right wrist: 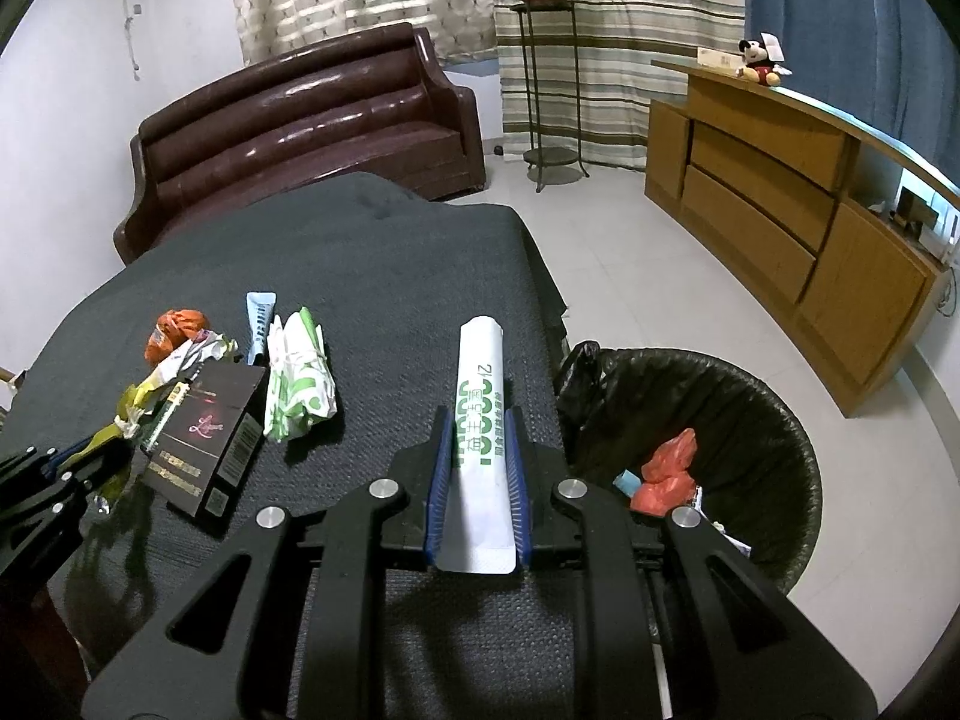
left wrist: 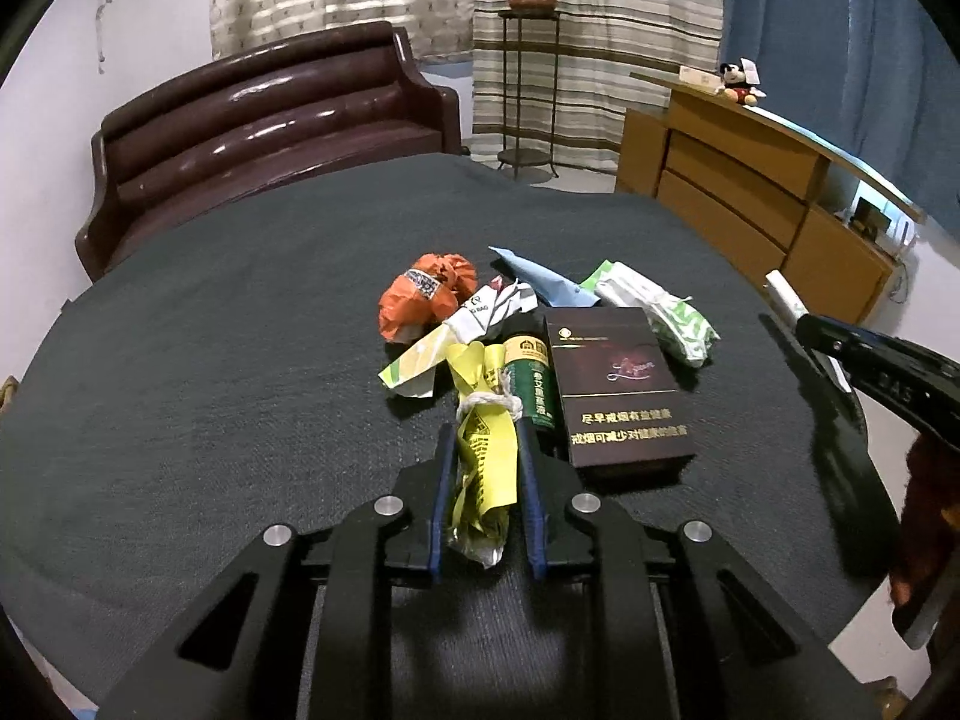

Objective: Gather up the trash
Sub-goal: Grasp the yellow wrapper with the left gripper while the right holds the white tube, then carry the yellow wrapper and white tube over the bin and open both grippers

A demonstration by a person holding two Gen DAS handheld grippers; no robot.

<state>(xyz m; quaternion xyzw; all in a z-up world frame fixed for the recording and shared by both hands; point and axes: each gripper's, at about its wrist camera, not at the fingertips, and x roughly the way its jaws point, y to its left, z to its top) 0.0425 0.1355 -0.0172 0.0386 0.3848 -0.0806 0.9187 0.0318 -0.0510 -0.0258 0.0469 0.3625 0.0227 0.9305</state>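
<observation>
The left gripper (left wrist: 485, 450) is clamped on a yellow wrapper (left wrist: 483, 456) at the near edge of the trash pile on the dark table (left wrist: 240, 360). The right gripper (right wrist: 477, 456) grips a white sachet (right wrist: 480, 420) near the table's right edge. The lined bin (right wrist: 750, 408) stands right of the table and apparently holds a red wrapper (right wrist: 666, 474).

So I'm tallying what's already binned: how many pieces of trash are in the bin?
3 visible: a red crumpled wrapper, a small blue piece left of it, and white scraps to its right in the bin. More may be hidden.
</observation>
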